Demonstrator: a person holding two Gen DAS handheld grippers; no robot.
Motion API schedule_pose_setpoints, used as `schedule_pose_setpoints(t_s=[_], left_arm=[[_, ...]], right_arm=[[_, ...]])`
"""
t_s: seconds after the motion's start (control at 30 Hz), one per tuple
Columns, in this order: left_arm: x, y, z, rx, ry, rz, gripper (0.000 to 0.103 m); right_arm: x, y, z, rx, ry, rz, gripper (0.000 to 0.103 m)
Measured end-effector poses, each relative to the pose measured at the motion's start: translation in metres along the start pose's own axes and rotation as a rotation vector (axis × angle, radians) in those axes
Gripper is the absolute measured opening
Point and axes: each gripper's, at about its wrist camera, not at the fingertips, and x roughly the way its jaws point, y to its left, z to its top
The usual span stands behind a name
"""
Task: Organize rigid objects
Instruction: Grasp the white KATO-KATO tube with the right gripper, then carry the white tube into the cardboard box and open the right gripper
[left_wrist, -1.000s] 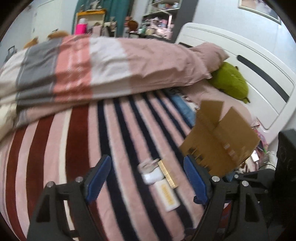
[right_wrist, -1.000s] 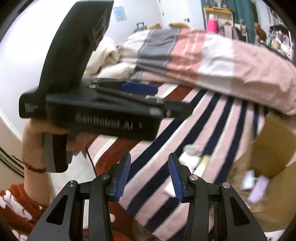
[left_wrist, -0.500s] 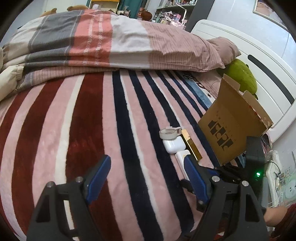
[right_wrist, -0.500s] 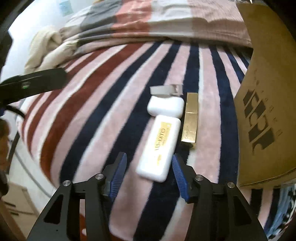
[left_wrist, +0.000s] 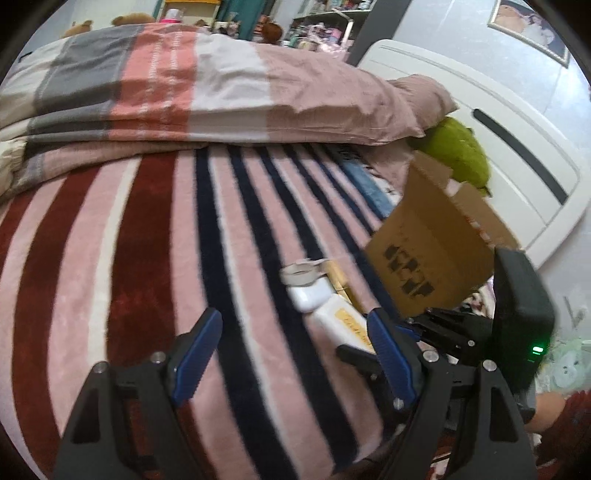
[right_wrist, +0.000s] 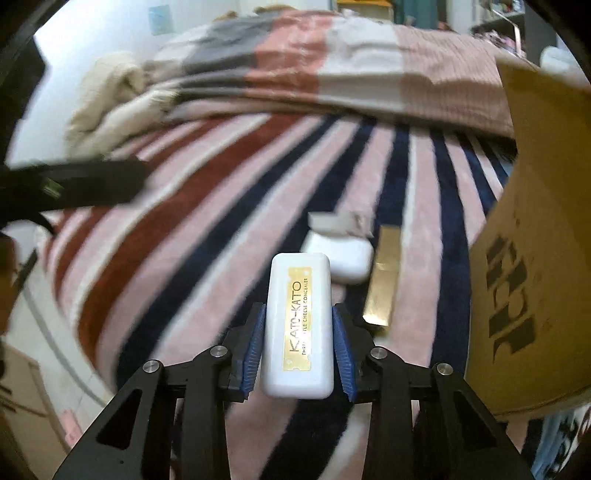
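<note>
left wrist view: the left gripper (left_wrist: 291, 354) hangs wide apart and empty over the striped blanket (left_wrist: 147, 240), a cardboard box (left_wrist: 432, 243) to its right. right wrist view: the right gripper (right_wrist: 298, 341) clamps a white kato-kato concealer case (right_wrist: 299, 325) (gold label up), near a white earbud case (right_wrist: 343, 258) and gold bar (right_wrist: 382, 277).

From my right wrist view, the cardboard box (right_wrist: 535, 258) walls off the whole right side; the gold bar (right_wrist: 384, 273) and the white case (right_wrist: 341, 260) lie just ahead between it and my line, touching or nearly so; left of them the striped blanket (right_wrist: 207, 236) runs bare to the far heaped duvet (right_wrist: 295, 70); my left gripper (left_wrist: 291, 354) has bare blanket between its spread fingers.
</note>
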Motion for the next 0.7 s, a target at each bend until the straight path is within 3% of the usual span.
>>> schedule_pose_setpoints(t_s=[0.1, 0.17, 0.3, 0.43, 0.6, 0.7], left_arm=[[-0.003, -0.013, 0.01, 0.009, -0.011, -0.076, 0.078], [-0.008, -0.025, 0.02, 0.024, -0.029, -0.128, 0.072], [-0.017, -0.047, 0.042, 0.055, -0.059, -0.202, 0.042], [-0.019, -0.074, 0.067, 0.1, -0.087, -0.228, 0.034], [-0.001, -0.112, 0.098, 0.159, -0.057, -0.251, 0.033], [0.025, -0.144, 0.12, 0.203, 0.002, -0.26, 0.033]], right_arm=[[-0.027, 0.01, 0.015, -0.073, -0.055, 0.07, 0.031], [-0.047, 0.014, 0.027, -0.108, -0.086, 0.113, 0.031], [-0.077, 0.01, 0.055, -0.137, -0.139, 0.141, 0.031], [-0.102, -0.012, 0.068, -0.117, -0.173, 0.154, 0.031], [-0.128, -0.047, 0.074, -0.078, -0.194, 0.126, 0.031], [-0.141, -0.076, 0.077, -0.041, -0.181, 0.082, 0.031]])
